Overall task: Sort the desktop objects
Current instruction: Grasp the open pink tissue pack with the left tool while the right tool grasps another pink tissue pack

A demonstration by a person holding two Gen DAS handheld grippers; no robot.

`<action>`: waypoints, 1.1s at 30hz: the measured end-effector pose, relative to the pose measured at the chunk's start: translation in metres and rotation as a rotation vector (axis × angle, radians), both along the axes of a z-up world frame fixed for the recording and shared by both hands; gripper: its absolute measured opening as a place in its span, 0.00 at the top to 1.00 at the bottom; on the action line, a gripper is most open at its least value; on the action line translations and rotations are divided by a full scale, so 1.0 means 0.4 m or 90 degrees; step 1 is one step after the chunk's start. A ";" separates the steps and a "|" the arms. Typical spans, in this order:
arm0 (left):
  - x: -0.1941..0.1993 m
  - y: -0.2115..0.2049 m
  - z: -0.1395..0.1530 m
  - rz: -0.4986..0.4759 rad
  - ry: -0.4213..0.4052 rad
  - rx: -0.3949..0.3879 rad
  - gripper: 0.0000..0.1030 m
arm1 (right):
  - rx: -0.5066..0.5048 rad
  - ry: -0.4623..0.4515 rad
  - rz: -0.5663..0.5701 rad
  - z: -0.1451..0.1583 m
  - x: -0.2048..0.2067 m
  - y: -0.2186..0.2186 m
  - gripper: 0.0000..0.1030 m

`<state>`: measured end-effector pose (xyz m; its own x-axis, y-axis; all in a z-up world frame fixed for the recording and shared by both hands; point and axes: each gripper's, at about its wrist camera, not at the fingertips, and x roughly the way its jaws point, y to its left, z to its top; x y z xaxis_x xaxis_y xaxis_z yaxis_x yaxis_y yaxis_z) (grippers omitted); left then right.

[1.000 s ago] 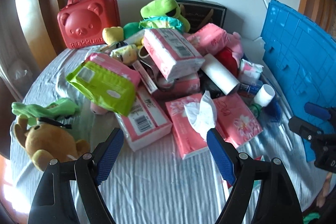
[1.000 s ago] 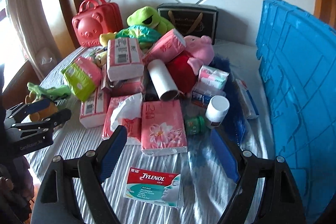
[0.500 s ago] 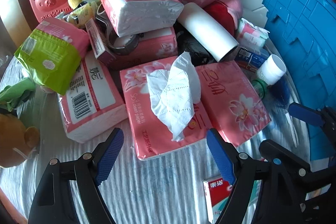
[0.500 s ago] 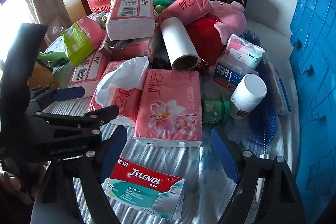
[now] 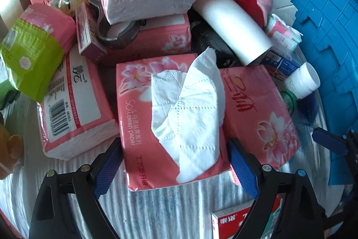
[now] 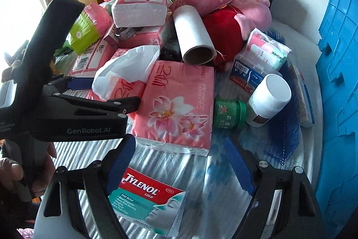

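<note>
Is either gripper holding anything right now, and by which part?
Nothing is held. The left gripper is open, straddling the near end of the opened pink tissue pack; the right gripper is open.

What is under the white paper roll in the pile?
The white paper roll lies tilted over something black, its upper end leaning by the red plush. What that black item is, and anything beneath it, is covered by the pink tissue packs.

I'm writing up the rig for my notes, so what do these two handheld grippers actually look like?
Both are alike: the left gripper and right gripper have black plastic arms with silver screws, ending in blue textured fingers. The left gripper's body carries white "GenRobot.AI" lettering, seen from the right wrist view. A bare hand holds it. No cables show.
</note>
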<state>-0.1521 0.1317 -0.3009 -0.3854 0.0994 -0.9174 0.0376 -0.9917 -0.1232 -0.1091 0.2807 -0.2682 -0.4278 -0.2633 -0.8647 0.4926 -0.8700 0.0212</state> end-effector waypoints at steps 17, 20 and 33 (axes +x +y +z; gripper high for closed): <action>0.028 -0.058 -0.009 -0.022 0.005 -0.019 0.17 | 0.026 -0.021 -0.012 -0.054 -0.072 -0.082 0.08; 0.024 -0.070 -0.014 -0.014 0.001 -0.008 0.17 | 0.027 -0.037 -0.023 -0.061 -0.090 -0.086 0.07; 0.022 -0.091 -0.020 -0.047 -0.004 -0.018 0.17 | 0.040 -0.083 -0.043 -0.111 -0.130 -0.087 0.02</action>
<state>-0.1432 0.0954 -0.3088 -0.3720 0.1018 -0.9226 -0.0353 -0.9948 -0.0955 -0.1611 0.2458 -0.3126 -0.3256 -0.1812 -0.9280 0.4291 -0.9029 0.0257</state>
